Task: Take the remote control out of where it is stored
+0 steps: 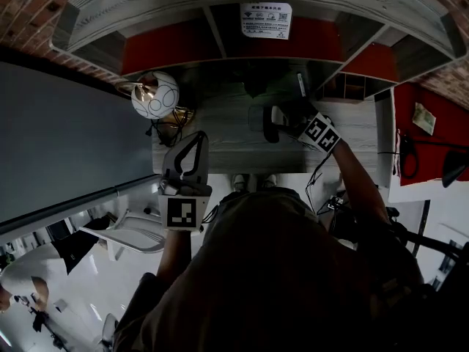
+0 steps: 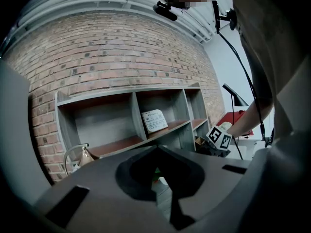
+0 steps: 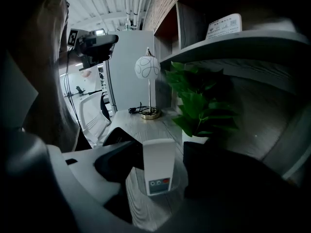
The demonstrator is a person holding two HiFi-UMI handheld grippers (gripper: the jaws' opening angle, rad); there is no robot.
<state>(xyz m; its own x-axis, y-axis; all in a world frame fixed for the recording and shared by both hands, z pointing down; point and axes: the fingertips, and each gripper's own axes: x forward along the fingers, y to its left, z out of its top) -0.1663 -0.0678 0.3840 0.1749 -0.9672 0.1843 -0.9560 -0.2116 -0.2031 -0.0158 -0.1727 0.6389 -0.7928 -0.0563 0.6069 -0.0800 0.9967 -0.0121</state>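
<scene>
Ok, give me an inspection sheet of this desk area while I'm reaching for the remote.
Surface: grey wood-grain desk, dimly lit.
Job's things: white rectangular remote control stands upright on the desk, buttons low.
Clutter: green leafy potted plant; white globe lamp on brass base; printed card on the shelf.
Grippers: right gripper open, fingers either side of the remote, not pressing; left gripper shut, empty.
Cables: black lamp cord by the lamp base.
Surroundings: grey shelf unit with red backs; red brick wall; white chair.
</scene>
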